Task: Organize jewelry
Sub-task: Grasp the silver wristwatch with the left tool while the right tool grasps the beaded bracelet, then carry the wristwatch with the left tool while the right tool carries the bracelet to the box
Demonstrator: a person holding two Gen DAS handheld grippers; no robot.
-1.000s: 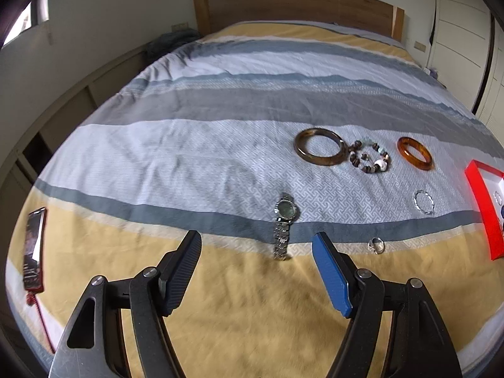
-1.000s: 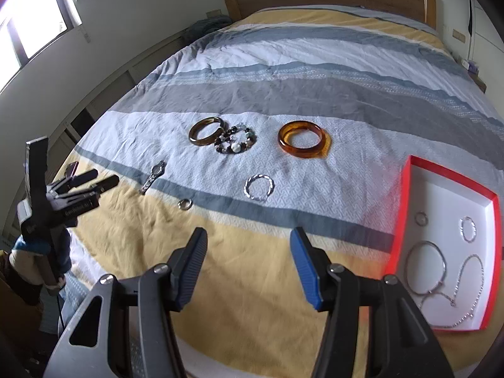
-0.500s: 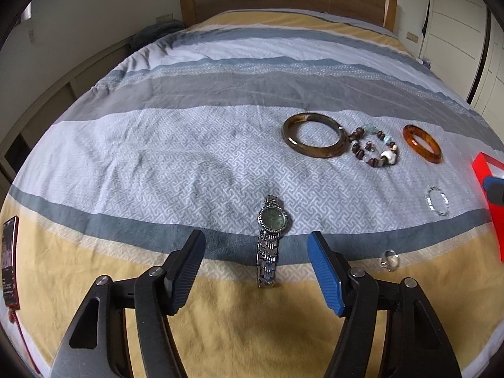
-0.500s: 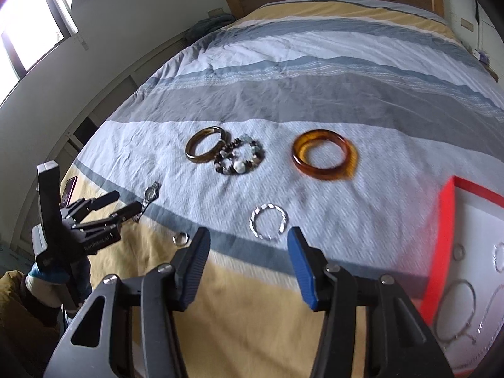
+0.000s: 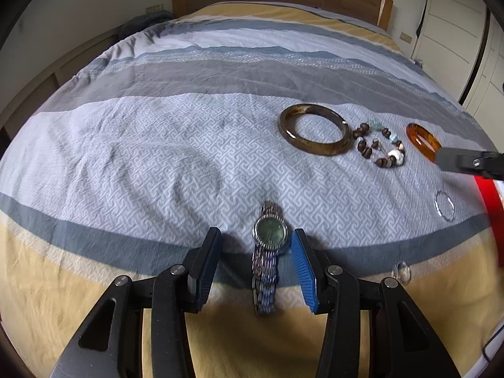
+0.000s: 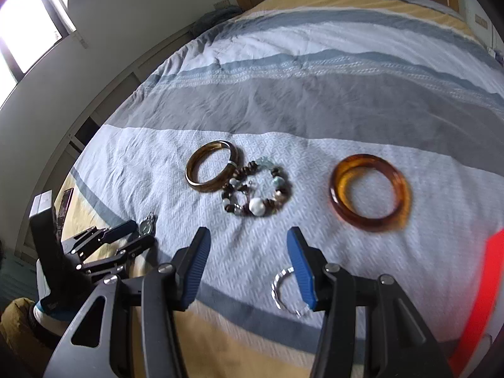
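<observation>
Lower now, left hand-held gripper [image 5: 255, 242] straddles watch [image 5: 267, 252]

Silver watch [image 5: 270, 236] flat on bedspread, brown bangle [image 5: 314, 133], beaded bracelet [image 5: 379, 148]

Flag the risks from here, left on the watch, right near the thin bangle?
1. Left gripper is closing with the watch off-centre, near the blue finger; it may skid or pinch bedspread.
2. Right gripper sits off the silver bangle, half under one finger; closing could miss.
</observation>
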